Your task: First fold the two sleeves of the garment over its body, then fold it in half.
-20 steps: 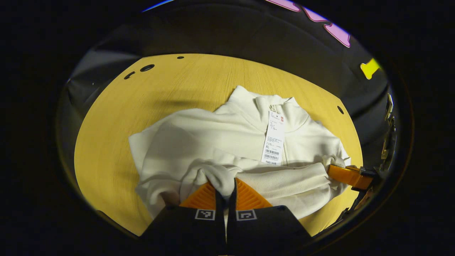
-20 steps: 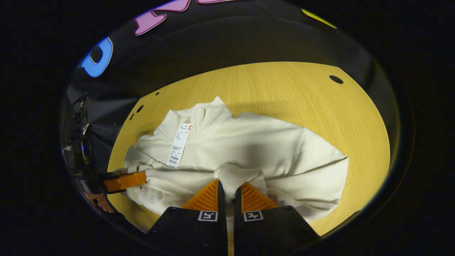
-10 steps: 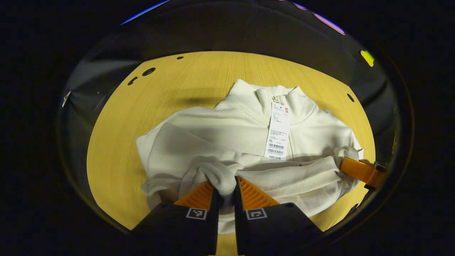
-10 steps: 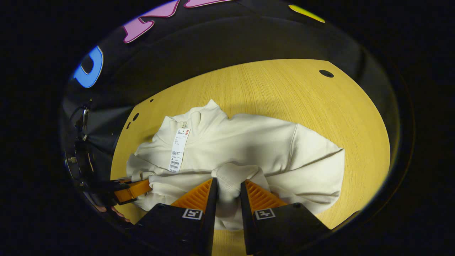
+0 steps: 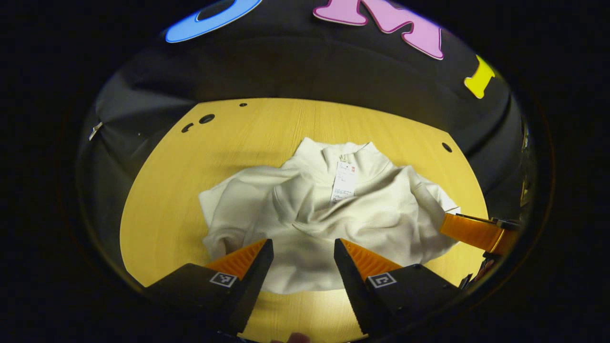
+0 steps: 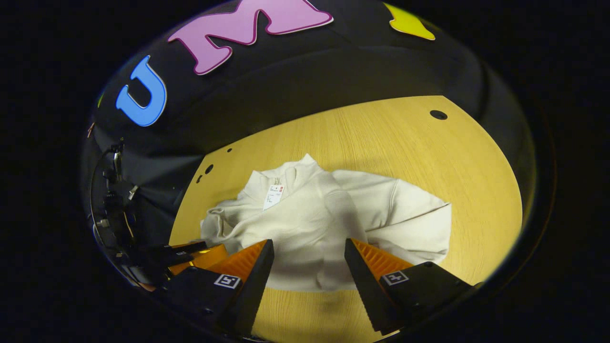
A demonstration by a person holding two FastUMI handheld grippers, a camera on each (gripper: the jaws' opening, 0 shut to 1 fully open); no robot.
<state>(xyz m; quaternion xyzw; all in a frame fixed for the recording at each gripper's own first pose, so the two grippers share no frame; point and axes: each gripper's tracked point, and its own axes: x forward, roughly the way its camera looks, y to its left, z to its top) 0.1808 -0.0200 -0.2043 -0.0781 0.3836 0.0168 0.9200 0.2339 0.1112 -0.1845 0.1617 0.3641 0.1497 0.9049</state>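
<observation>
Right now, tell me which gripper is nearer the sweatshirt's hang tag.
Left, seemingly. The hang tag lies ahead of the open left gripper, slightly to its right; the right gripper sits farther back, with the tag ahead and to its left.

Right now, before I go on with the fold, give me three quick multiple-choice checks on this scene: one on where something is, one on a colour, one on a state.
1. Where does the paper tag hang on the sweater?
A. at the collar
B. at the bottom hem
C. on the bare table

2. What colour is the sweater?
A. dark blue
B. cream white
C. red

3. How do the left gripper and right gripper stand?
A. both shut on cloth
B. one open, one shut
C. both open, holding nothing

Answers:
1. A, the tag lies just under the stand-up collar.
2. B, the cloth reads pale cream against the yellow wooden table.
3. C, in each gripper's own view its fingers are spread wide with the sweater lying loose beyond them.
</observation>
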